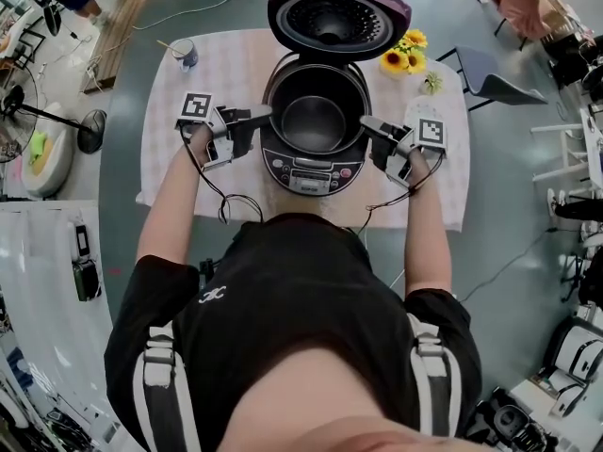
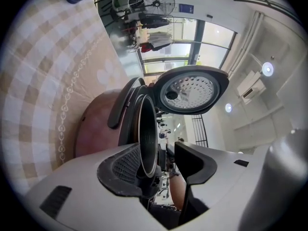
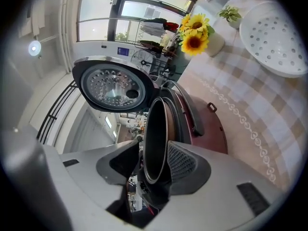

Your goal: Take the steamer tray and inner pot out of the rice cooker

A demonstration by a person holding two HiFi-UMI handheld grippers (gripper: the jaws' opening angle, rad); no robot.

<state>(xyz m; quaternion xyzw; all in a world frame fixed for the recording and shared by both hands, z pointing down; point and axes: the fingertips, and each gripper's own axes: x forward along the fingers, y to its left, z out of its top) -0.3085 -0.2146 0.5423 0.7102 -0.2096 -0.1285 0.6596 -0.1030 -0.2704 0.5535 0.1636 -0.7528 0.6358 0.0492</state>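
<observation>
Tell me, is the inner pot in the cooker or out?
In. The inner pot sits within the rice cooker, its rim at the opening, with the lid raised.

You're in a black short-sleeved T-shirt (image 1: pixel 283 290), small white logo (image 1: pixel 212 295), grey straps (image 1: pixel 160 375) with white stripes. Left gripper (image 1: pixel 256 125), right gripper (image 1: pixel 369 139): pale grey shells, dark ribbed fingers (image 2: pixel 125 165), black cables (image 1: pixel 221 201).
</observation>
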